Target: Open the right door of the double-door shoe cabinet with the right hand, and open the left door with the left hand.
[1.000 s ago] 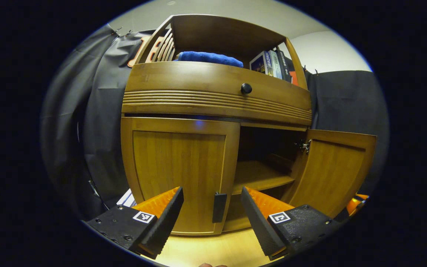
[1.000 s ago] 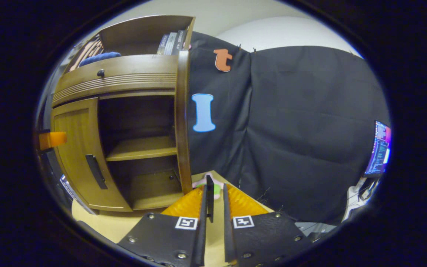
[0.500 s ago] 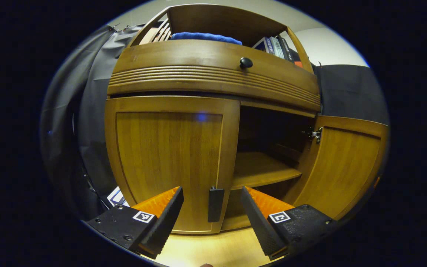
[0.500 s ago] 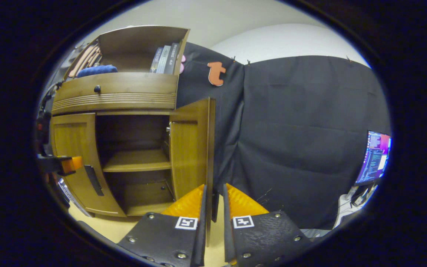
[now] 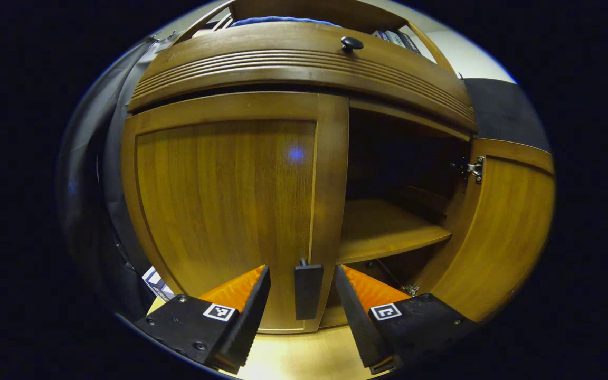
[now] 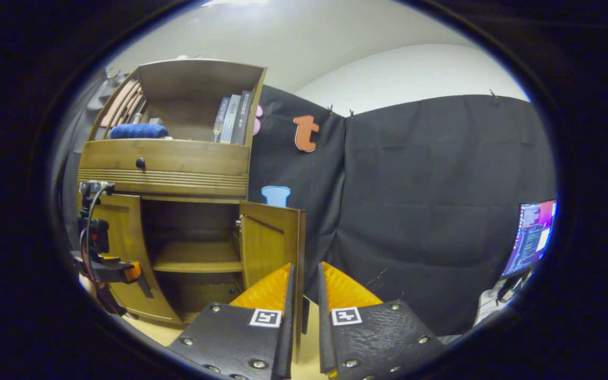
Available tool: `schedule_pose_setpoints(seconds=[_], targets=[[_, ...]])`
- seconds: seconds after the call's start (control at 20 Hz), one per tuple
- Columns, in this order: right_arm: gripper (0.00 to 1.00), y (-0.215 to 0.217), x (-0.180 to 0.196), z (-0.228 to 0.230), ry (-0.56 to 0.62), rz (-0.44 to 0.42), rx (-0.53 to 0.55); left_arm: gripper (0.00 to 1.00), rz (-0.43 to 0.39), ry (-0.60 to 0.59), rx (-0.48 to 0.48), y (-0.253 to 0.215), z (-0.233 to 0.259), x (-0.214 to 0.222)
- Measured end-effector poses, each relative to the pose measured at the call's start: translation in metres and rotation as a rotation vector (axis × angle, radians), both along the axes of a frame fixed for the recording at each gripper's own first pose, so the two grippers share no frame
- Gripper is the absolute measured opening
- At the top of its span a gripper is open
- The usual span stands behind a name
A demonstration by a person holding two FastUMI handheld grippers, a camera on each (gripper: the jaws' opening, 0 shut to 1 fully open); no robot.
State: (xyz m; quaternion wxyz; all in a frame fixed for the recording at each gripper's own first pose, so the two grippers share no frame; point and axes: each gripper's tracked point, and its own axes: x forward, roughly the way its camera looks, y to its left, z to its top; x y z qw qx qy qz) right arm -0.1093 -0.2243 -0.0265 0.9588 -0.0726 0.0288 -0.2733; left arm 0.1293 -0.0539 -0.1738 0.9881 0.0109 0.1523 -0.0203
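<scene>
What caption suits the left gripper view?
Open left gripper straddles the closed left door's handle; the right door stands open.

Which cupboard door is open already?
The right door is swung open, showing the shelf inside. The left door is shut, its handle between the left claw's open fingers.

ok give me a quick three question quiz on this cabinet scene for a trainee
1. True or false: the left door is already swung open.
2. Which handle sits between the open left tongs? A) drawer knob B) left door handle C) hinge
3. Fill in: the right tongs are closed around the edge of the right ____.

Key: 1 false; 2 B; 3 door
</scene>
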Motion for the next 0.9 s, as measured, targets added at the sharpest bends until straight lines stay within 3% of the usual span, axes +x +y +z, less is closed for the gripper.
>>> schedule_pose_setpoints(seconds=[0.2, 0.35, 0.4, 0.45, 0.5, 0.85, 0.9], targets=[[0.20, -0.004, 0.002, 0.006, -0.016, -0.012, -0.007, 0.72, 0.012, 0.023, 0.002, -0.001, -0.015, 0.014], [0.20, -0.015, 0.007, 0.007, -0.016, -0.009, -0.005, 0.57, 0.005, 0.045, 0.010, -0.004, -0.027, 0.023], [0.20, -0.015, 0.008, 0.006, -0.011, -0.008, -0.011, 0.44, 0.024, 0.040, 0.019, -0.002, -0.029, 0.026], [0.20, -0.016, 0.010, 0.006, -0.008, -0.008, -0.018, 0.45, 0.031, 0.032, 0.014, -0.003, -0.028, 0.026], [0.21, -0.017, 0.011, 0.007, -0.007, -0.007, -0.024, 0.37, 0.039, 0.024, 0.010, -0.002, -0.027, 0.027], [0.20, -0.013, 0.023, 0.008, -0.011, 0.039, -0.007, 0.29, 0.042, 0.011, -0.004, -0.001, -0.028, 0.022], [0.21, -0.011, 0.024, 0.006, -0.007, 0.049, -0.006, 0.31, 0.042, 0.007, -0.009, -0.001, -0.026, 0.021]])
